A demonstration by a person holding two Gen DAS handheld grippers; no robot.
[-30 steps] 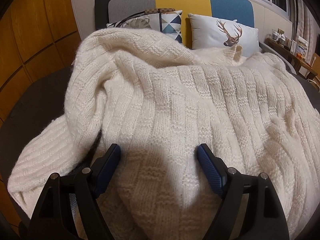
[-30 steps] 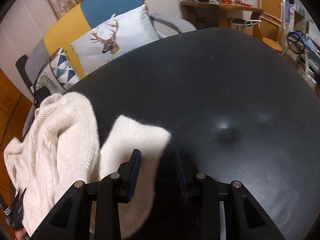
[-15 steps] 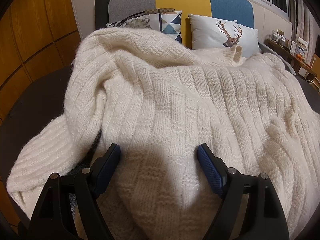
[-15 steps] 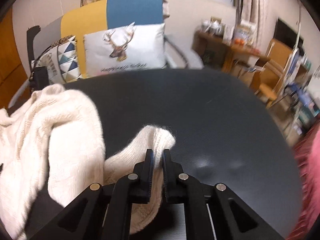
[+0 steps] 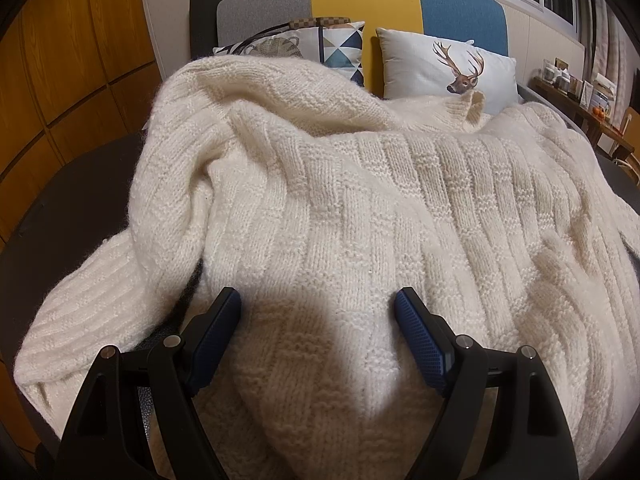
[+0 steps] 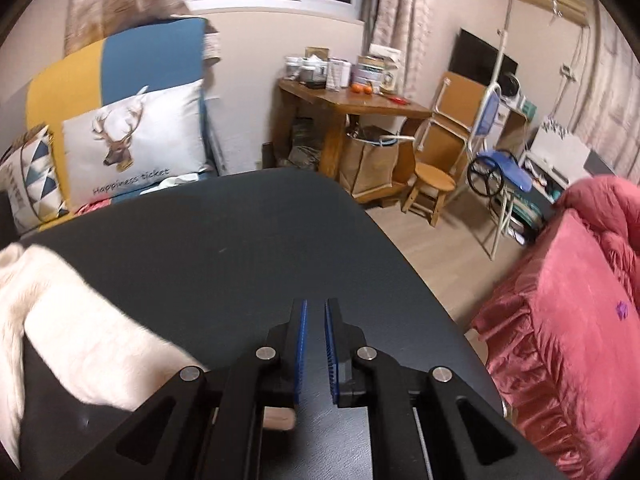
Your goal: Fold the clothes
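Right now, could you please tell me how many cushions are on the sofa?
2: a deer cushion on the right and a triangle-pattern cushion to its left. The sweater may hide others.

I saw the cream knit sweater (image 5: 360, 208) lying rumpled across the frame's centre, one ribbed sleeve (image 5: 88, 312) trailing lower left.
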